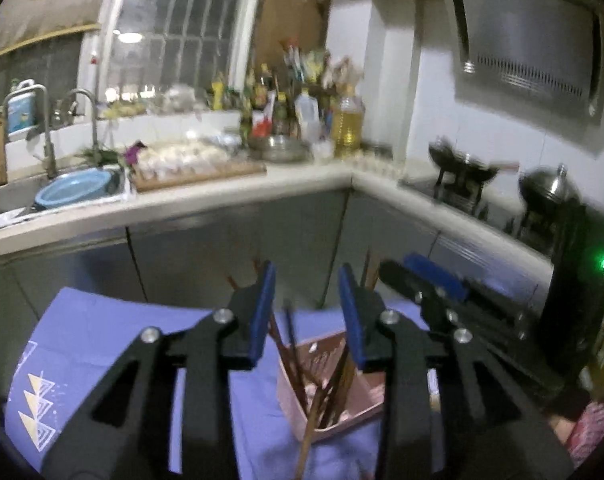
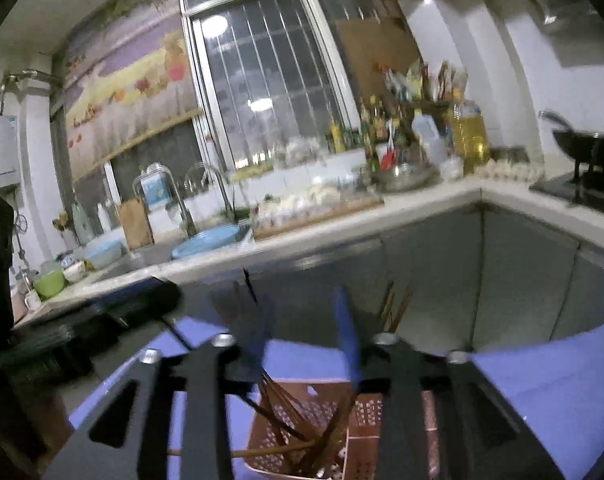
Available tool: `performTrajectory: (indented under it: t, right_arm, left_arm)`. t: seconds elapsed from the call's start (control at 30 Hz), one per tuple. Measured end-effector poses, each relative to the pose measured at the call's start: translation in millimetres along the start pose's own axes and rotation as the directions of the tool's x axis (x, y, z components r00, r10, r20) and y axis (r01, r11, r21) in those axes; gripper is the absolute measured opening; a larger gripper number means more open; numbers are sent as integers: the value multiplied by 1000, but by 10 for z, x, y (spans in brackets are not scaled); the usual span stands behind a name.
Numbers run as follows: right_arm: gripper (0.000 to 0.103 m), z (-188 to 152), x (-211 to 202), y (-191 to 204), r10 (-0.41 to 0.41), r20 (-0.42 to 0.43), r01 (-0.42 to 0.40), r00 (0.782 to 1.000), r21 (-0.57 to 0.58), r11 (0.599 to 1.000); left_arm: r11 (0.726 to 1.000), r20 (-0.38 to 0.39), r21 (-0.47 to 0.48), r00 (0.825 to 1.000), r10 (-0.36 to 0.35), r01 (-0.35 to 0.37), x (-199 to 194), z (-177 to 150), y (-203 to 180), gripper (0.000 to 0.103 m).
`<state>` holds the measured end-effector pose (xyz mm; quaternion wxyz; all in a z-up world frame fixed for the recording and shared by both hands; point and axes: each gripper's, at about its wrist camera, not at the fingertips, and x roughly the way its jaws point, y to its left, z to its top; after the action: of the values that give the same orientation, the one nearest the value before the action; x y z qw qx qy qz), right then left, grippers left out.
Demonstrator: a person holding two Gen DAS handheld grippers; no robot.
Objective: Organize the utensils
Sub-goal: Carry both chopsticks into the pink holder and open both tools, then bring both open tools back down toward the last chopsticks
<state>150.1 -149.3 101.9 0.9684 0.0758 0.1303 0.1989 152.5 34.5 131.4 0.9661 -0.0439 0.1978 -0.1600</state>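
Note:
A pink perforated basket (image 1: 365, 396) (image 2: 365, 412) stands on a purple cloth (image 1: 102, 340) (image 2: 541, 380) and holds several brown chopsticks (image 1: 292, 344) (image 2: 278, 404) that lean at angles. My left gripper (image 1: 306, 308) hovers just above the basket. Its blue pads are apart and press on nothing, with chopstick tips showing in the gap behind them. My right gripper (image 2: 303, 332) hangs over the same basket, blurred, jaws apart and empty. Each gripper shows in the other's view: the right gripper (image 1: 405, 268) close on the right, the left gripper (image 2: 162, 296) on the left.
An L-shaped counter (image 1: 238, 196) runs behind, with grey cabinet doors below. On it are a sink with a blue basin (image 1: 76, 190), a wooden board (image 1: 198, 170) with white food, bottles including an oil bottle (image 1: 346, 124), and a wok (image 1: 461, 160) on the stove.

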Motion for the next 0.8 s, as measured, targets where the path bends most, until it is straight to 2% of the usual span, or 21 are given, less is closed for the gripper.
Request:
performTrajectory:
  t: [0.1,0.17,0.23,0.3,0.37,0.4,0.43,0.47,0.5,0.57,0.63,0.7,0.73,0.8]
  right_arm:
    - [39,97,-288,67,29,55,-29,998,9,1000]
    - [39,82,-559,99,42,90,-45,995,31,999]
    - [39,-100,-843,78,43,97,-49,994,62,997]
    - [39,-341,-996,30,33,67,-39,997,83,996]
    - [39,-795,-1098,-81,-6,-34,10,999,115,993]
    - [39,-974,-1108,-128,-30,-86,41,996,124,991]
    - [39,-1292,-1092,-212,-77,-195,106,978,141,984]
    - [39,-1466,-1073,-252,-88,-257,131,962,156,979]
    - [39,-1657,-1052,-302,-86,-325,151,942,179,972]
    - [39,-1996,-1046,-342,-75,-427,179,901,208,962]
    - [39,-2176,-1074,-273,-81,-474,188,877,183,965]
    - [39,-2245,-1081,-166,-85,-495,181,865,150,972]
    - [39,-2254,-1073,-108,-83,-501,174,861,136,975]
    - [38,-2273,-1042,1,-87,-506,160,858,103,982]
  left_arm:
    - [998,106,-50,993,-45,50,-495,82,49,31]
    - [994,170,-61,982,-79,91,-858,-7,69,31]
    - [992,193,-50,976,-101,113,-1126,-214,78,31]
    - [993,179,-34,978,-104,112,-1261,-449,93,31]
    - [995,107,-17,990,-91,94,-1286,-845,112,31]
    - [998,31,-9,997,-69,69,-1214,-1117,119,31]
    - [999,-34,-5,998,-50,49,-1134,-1309,128,31]
    - [999,-121,-8,992,-34,33,-1015,-1561,148,31]
    - [1000,-170,-16,985,-26,24,-935,-1701,167,31]
    - [998,-318,-59,948,-1,-18,-729,-2143,244,31]
    - [996,-382,-74,924,25,-58,-639,-2388,299,31]
    - [993,-422,-63,904,65,-101,-586,-2571,339,31]
    - [992,-425,-60,902,78,-114,-582,-2613,351,31]
    - [991,-408,-47,908,99,-129,-594,-2661,353,31]
